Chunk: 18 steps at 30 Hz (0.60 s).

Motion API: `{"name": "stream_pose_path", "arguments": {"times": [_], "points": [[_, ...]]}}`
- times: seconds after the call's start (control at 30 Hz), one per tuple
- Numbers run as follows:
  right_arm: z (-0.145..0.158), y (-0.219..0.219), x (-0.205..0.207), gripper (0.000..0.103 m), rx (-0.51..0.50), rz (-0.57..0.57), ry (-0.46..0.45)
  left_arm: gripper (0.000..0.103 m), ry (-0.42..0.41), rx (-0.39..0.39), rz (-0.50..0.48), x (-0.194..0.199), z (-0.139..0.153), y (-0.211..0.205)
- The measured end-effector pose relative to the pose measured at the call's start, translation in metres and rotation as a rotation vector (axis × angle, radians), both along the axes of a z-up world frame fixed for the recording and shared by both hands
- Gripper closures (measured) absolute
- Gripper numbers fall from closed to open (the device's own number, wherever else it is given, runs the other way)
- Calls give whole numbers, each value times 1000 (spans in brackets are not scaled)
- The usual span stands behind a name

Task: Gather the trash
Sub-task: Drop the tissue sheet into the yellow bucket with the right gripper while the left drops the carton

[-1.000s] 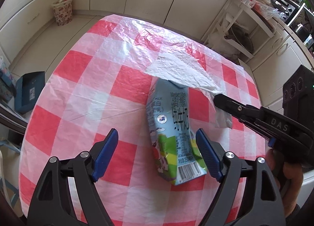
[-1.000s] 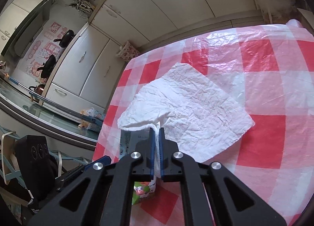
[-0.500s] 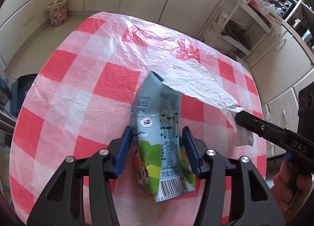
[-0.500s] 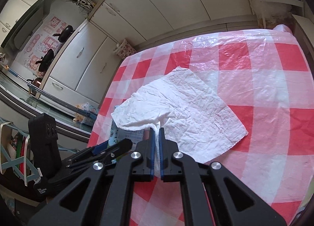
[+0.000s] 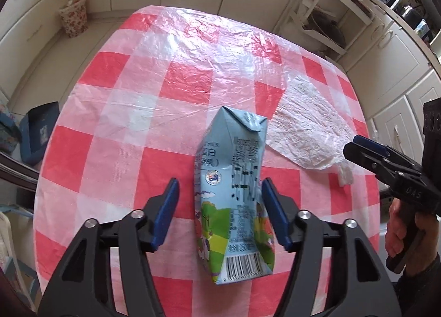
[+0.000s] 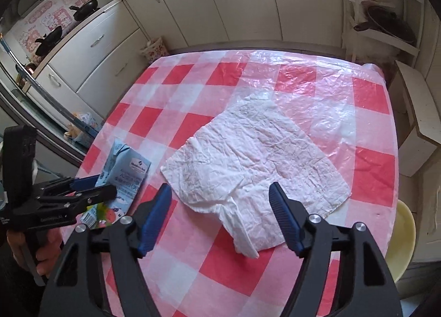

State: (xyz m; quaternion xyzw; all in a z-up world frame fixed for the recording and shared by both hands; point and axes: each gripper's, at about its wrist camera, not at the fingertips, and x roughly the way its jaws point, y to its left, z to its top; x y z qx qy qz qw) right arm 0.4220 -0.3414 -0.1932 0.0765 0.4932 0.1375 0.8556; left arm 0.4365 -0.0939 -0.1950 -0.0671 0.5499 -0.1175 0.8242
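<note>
While both jaw sets are opening, neither grips anything. Left gripper straddles the one milk carton lying flat: right pad at its edge, small gap on the left. Right gripper stands wide over a corner of the one crumpled paper towel, pads clear of it. Checked tablecloth otherwise bare out to its edges. Flowered bin on the floor beyond the table.

We see a tabletop under a red-and-white checked plastic cover, ringed by cream cabinets, a pale floor, a flowered bin, and a white shelf rack in daylight.
</note>
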Motion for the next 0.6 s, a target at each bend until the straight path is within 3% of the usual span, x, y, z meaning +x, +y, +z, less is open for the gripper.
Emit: {"name": "stream_pose_path", "arguments": {"times": [0.17, 0.23, 0.27, 0.37, 0.43, 0.6], "points": [[-25, 10, 16, 28, -47, -26, 42, 42, -4, 19, 5, 6, -6, -7], [-26, 15, 14, 28, -89, 2, 19, 54, -1, -2, -15, 7, -7, -10], [-26, 17, 13, 30, -105, 4, 12, 54, -2, 3, -17, 7, -6, -12], [-26, 20, 11, 62, -208, 17, -20, 55, -25, 11, -22, 5, -1, -14], [-27, 16, 11, 98, -203, 23, -11, 55, -19, -19, -15, 5, 1, -12], [-10, -10, 0, 99, -121, -21, -41, 55, -58, -67, -27, 0, 10, -11]]}}
